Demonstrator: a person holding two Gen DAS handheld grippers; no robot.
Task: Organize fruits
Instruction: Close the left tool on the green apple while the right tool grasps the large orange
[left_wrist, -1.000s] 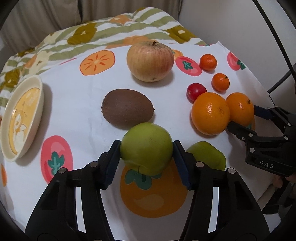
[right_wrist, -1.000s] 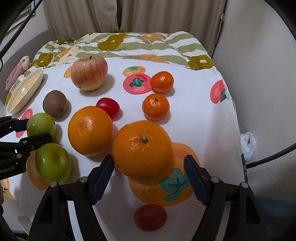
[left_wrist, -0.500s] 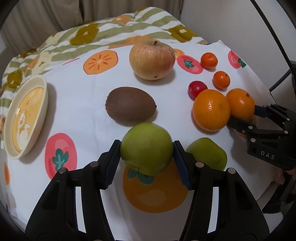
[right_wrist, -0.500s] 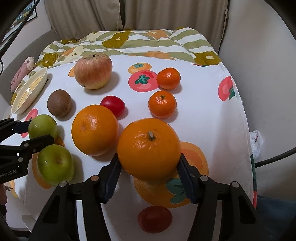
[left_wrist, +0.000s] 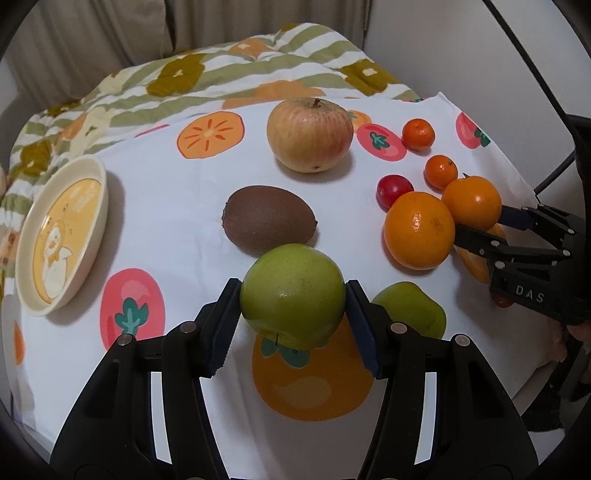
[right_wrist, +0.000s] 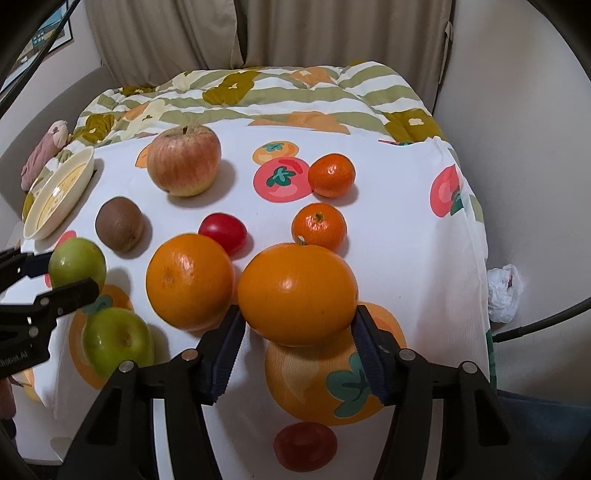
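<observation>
Left tool: closed on a green apple; both blue pads press the fruit's flanks, at 6 o'clock of the left wrist view.
Right tool: jaws have just been closing; they now clamp a large orange, pads against both its sides, at 6 o'clock of the right wrist view.
Second green apple: on the cloth just beside the held apple, at its 3 o'clock in the left wrist view.
Second orange: at 9 o'clock of the gripped orange, touching it or nearly so; which cannot be told.
Kiwi: on the cloth at 12 o'clock of the held apple, close behind it.
Red-yellow apple: upright, stem up, at 12 o'clock of the kiwi, well apart from it.
Red tomato: at 12 o'clock between the two oranges, just behind them.
Mandarins: two, one behind the other, at 12 to 1 o'clock of the gripped orange.
Bowl: cream rim, yellow cartoon print inside; at 9 o'clock of the left wrist view, holding no fruit.
Cloth: white, printed with persimmons and tomatoes, spread over a bed with a striped quilt.
</observation>
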